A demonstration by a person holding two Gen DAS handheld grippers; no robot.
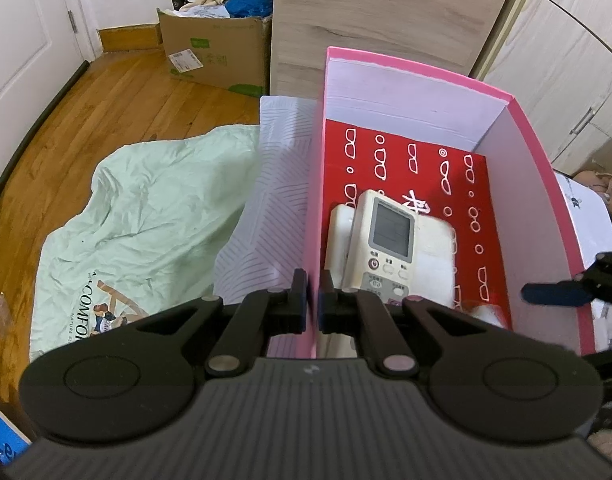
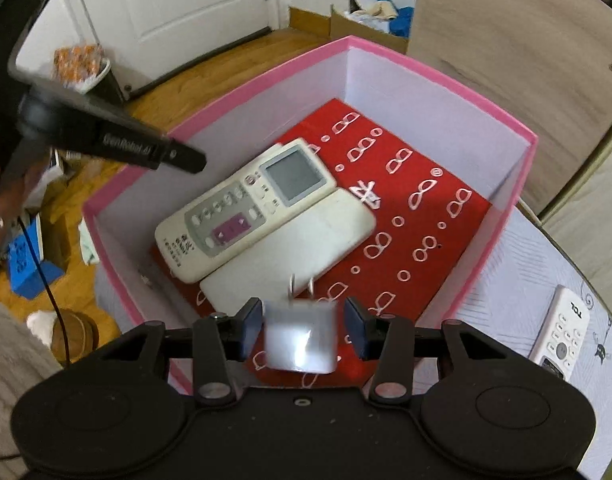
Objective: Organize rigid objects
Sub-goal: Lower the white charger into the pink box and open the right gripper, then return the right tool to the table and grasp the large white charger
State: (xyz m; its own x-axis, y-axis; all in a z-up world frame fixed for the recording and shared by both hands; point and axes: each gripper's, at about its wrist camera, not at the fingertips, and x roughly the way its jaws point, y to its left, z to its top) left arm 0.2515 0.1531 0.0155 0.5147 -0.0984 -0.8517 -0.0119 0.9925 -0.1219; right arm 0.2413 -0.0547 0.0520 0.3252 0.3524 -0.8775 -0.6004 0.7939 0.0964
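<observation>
Pink cardboard makes up the largest item, an open rectangular box (image 2: 502,208) with pale inner walls and a red, white-patterned sheet (image 2: 418,216) lining its floor. It stands on a pale striped bed cover (image 1: 274,184). A mint green cloth (image 1: 154,220) lies on the wooden floor at nine o'clock from the box in the left wrist view.

Inside the box, a cream remote control with a grey screen (image 2: 246,208) lies partly on top of a flat white rectangular device (image 2: 306,244), both toward the seven o'clock corner in the right wrist view. A second white remote (image 2: 562,332) lies outside the box on the cover, at four o'clock.

The left gripper (image 1: 313,300) is pressed together, pinching the box's pink side wall between its pads. The right gripper (image 2: 302,320) is spread; a small white plug adapter with two metal prongs (image 2: 302,336) sits between its pads with a gap on each side, above the box floor.
</observation>
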